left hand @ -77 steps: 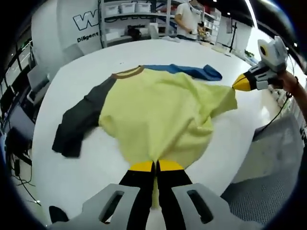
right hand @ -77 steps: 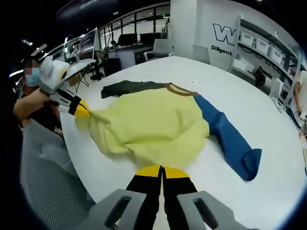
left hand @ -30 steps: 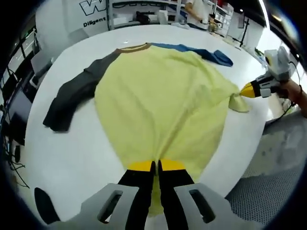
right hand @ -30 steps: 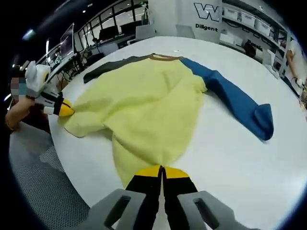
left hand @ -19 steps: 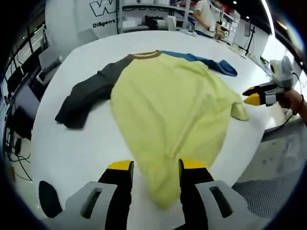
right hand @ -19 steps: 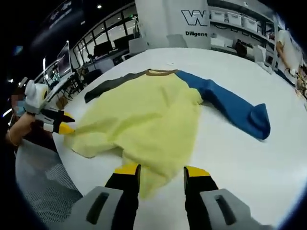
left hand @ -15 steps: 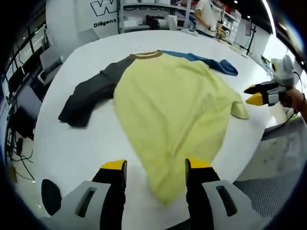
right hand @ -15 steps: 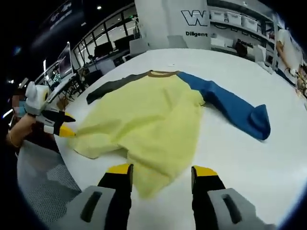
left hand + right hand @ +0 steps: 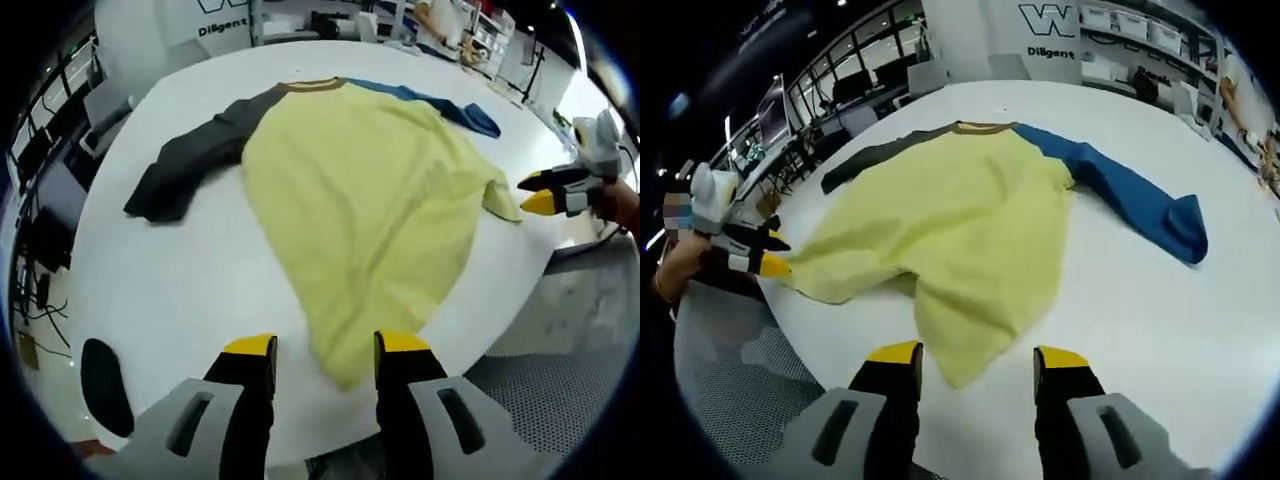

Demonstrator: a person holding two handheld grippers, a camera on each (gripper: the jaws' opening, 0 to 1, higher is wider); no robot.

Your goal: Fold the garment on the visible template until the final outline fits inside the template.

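Two grippers are hovering open over a shirt (image 9: 360, 190) that is lying spread on a white table (image 9: 170, 290).

Both the left gripper (image 9: 325, 352) and the right gripper (image 9: 970, 362) are standing with jaws parted and nothing between them, each with a corner of the yellow hem lying just ahead of its yellow tips. In the left gripper view the right gripper is showing at the far table edge, jaws apart, just beside the other hem corner; in the right gripper view the left gripper is sitting likewise at the left, held by a hand (image 9: 680, 262). The shirt is resting flat near the table's edge, its dark grey sleeve (image 9: 185, 170) stretching one way and its blue sleeve (image 9: 1135, 200) the other, with a brown collar (image 9: 980, 127) at the far end.
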